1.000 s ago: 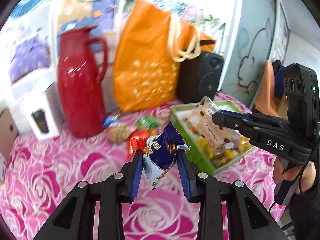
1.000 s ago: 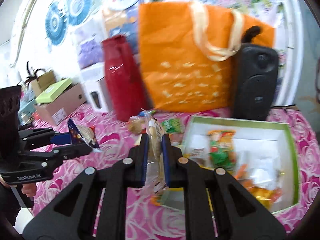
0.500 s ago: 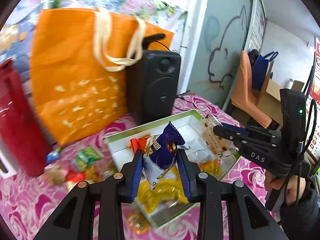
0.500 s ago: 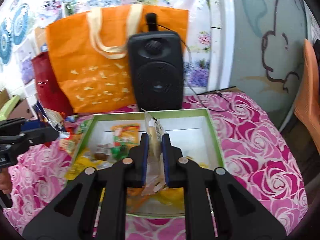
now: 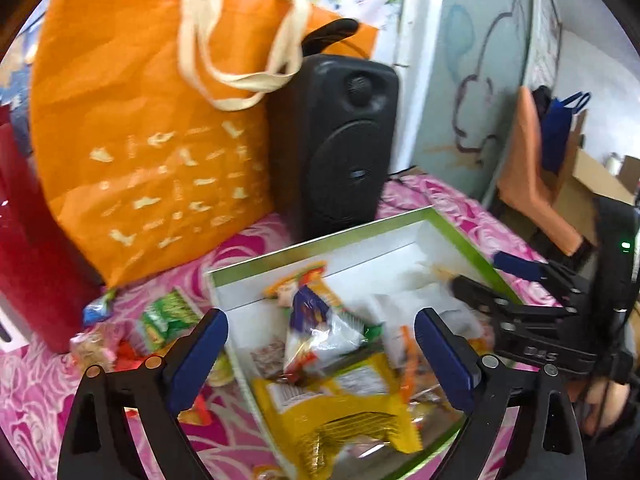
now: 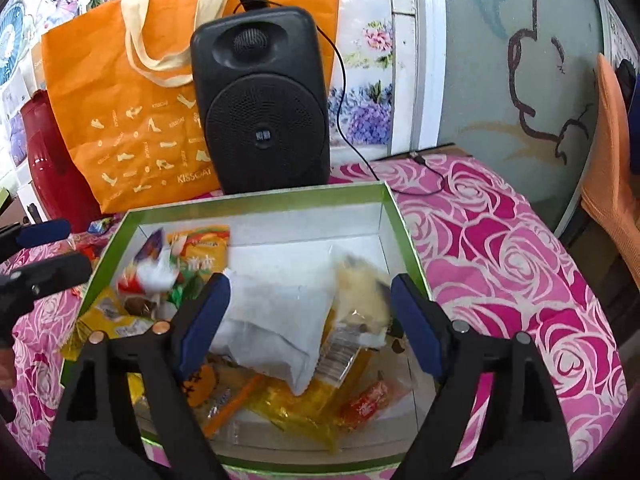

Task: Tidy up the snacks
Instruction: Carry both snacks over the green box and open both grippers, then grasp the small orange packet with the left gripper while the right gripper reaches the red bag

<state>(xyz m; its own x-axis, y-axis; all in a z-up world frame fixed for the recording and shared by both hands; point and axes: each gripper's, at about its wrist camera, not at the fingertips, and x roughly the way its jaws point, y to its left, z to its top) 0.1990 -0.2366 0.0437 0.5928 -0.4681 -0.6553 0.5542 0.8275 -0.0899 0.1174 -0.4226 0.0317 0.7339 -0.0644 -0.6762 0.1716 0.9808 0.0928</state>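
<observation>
Snacks [image 6: 280,320] lie in the box [image 6: 256,196]; left gripper [image 5: 320,350] and right gripper [image 6: 310,314] both gape, empty.

Left gripper [image 5: 320,354]: black arms, blue pads, round silver screws. Right gripper [image 6: 310,322] is alike, with copper screws at 9 o'clock; its black body bears white "DAS" lettering, a green light and cables.

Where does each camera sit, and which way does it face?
Left wrist: on the left gripper, open, facing the green-rimmed box from its left; the right gripper shows at right.
Right wrist: on the right gripper, open, facing the box head-on; the left gripper shows at left.
Shared: the box, the black speaker and the orange bag.
</observation>
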